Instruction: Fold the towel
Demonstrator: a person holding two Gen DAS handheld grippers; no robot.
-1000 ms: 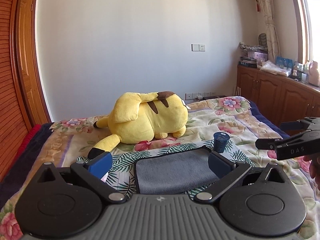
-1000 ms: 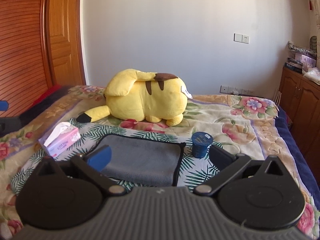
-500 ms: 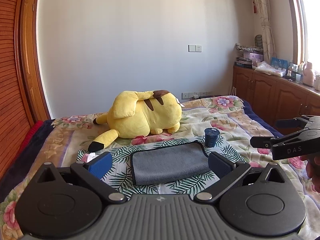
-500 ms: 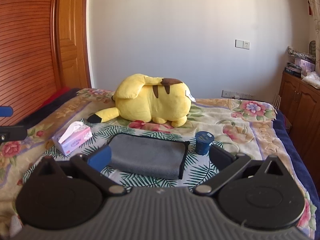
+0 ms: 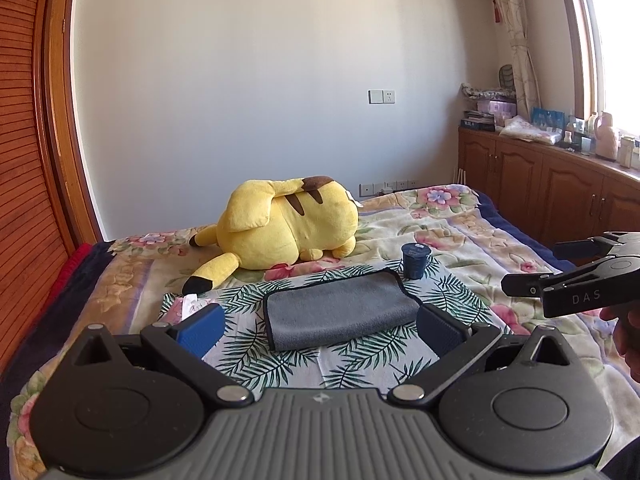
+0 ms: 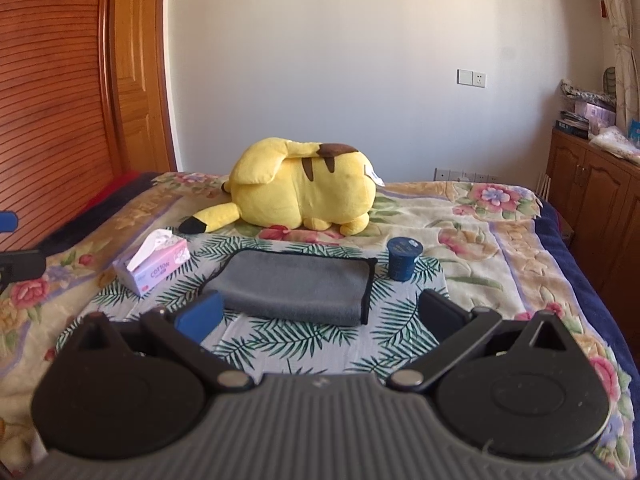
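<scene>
A grey towel (image 5: 340,310) lies folded into a thick rectangle on a palm-leaf cloth (image 5: 352,360) on the bed; it also shows in the right wrist view (image 6: 296,286). My left gripper (image 5: 320,326) is open and empty, held above and short of the towel's near edge. My right gripper (image 6: 320,316) is open and empty, also back from the towel. The right gripper shows at the right edge of the left wrist view (image 5: 560,280).
A yellow plush toy (image 5: 288,228) lies behind the towel. A dark blue cup (image 6: 404,258) stands at the towel's far right corner. A pink tissue box (image 6: 154,266) sits to its left. Wooden cabinets (image 5: 560,196) line the right wall.
Both grippers have pulled back and up from the towel, which now looks smaller and farther away. The towel has stayed folded and still.
</scene>
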